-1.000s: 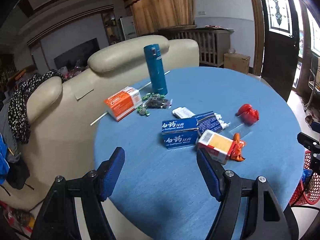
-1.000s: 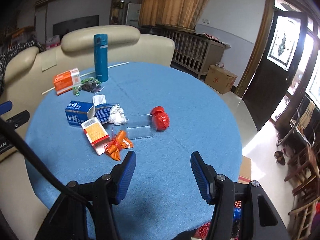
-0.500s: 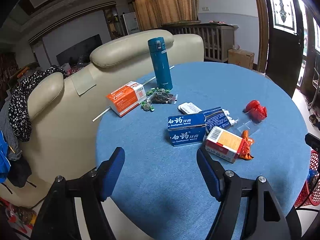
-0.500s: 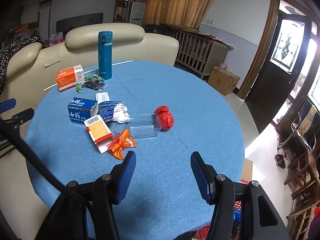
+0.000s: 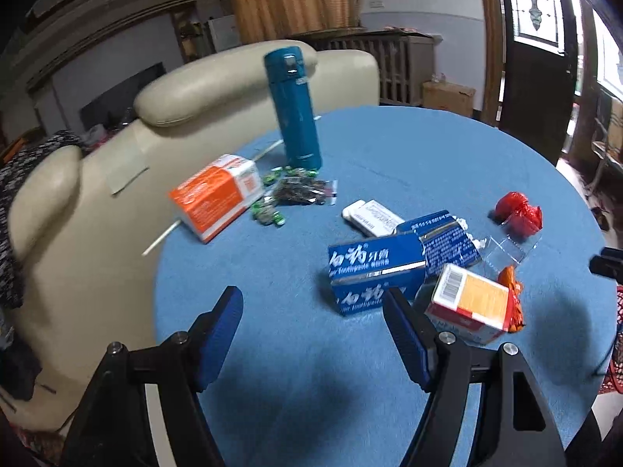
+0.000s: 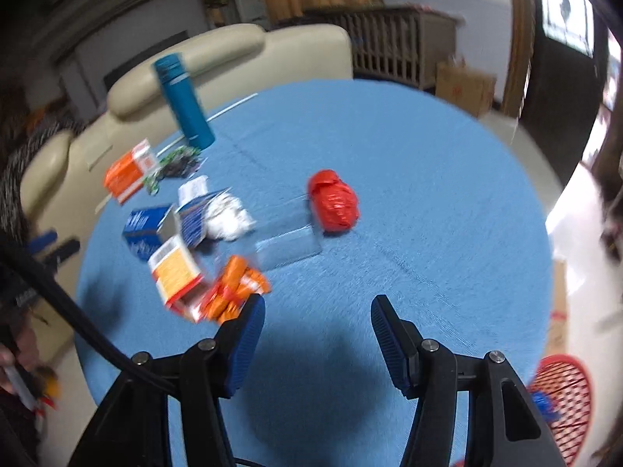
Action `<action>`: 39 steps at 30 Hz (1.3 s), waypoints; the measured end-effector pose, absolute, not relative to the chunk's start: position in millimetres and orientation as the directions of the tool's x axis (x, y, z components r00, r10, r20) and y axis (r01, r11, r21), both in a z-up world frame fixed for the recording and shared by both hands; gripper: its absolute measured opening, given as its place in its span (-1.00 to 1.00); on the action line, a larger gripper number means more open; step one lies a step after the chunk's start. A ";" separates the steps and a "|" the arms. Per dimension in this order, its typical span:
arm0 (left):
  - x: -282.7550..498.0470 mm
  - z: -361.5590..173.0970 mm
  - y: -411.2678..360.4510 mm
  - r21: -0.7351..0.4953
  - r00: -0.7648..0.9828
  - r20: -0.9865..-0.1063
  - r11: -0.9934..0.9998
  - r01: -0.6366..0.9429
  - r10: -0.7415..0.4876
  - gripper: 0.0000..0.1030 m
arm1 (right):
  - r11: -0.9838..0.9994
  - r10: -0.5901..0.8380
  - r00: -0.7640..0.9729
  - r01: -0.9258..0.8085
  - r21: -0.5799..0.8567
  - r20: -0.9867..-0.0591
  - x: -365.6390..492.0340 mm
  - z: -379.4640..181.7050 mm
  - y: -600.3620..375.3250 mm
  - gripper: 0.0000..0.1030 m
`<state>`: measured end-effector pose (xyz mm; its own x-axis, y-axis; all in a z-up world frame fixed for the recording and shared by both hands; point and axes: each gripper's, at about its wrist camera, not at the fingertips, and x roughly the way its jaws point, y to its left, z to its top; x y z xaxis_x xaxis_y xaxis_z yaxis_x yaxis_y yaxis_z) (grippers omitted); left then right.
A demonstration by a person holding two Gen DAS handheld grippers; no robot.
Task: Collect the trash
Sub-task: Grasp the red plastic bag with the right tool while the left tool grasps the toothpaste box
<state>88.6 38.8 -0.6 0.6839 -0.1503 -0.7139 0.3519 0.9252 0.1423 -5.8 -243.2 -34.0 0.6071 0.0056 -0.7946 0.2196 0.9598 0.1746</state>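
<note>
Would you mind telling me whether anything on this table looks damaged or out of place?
Yes: the dark blue toothpaste carton lies torn open with crumpled white paper spilling from its end, and small green-wrapped candies are scattered loose beside the orange-and-white box.

We see daylight glaring through the door glass (image 5: 545, 0) at right, dark soft shadows on the blue table (image 6: 428, 175), strong fisheye bending with black corners, and heavy motion blur in the right wrist view.
</note>
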 end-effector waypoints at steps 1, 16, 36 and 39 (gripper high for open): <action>93.7 -1.5 37.7 0.135 0.676 -0.719 0.922 0.362 -0.160 0.45 | 0.952 0.022 0.607 0.230 0.202 -0.794 0.8 -37.2 -251.2 0.18; 149.6 -10.5 26.0 0.013 0.531 -0.746 0.788 0.615 -0.402 0.45 | 0.916 0.082 0.524 0.296 0.272 -0.848 141.1 -78.3 -287.3 0.17; 195.1 -74.5 9.5 -0.293 0.075 -0.820 0.528 0.797 -0.567 0.45 | 0.873 0.154 0.550 0.314 0.374 -0.821 90.2 -91.9 -290.6 -0.07; 186.1 -76.3 22.1 -0.315 0.087 -0.808 0.551 0.772 -0.583 0.45 | 0.866 0.169 0.557 0.310 0.392 -0.814 78.5 -90.2 -290.3 -0.07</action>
<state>186.1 22.1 -76.3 0.0865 -0.5831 -0.8078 0.7723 0.5515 -0.3153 78.5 -290.3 -90.2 0.5565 0.1686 -0.8135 0.3104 0.8661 0.3918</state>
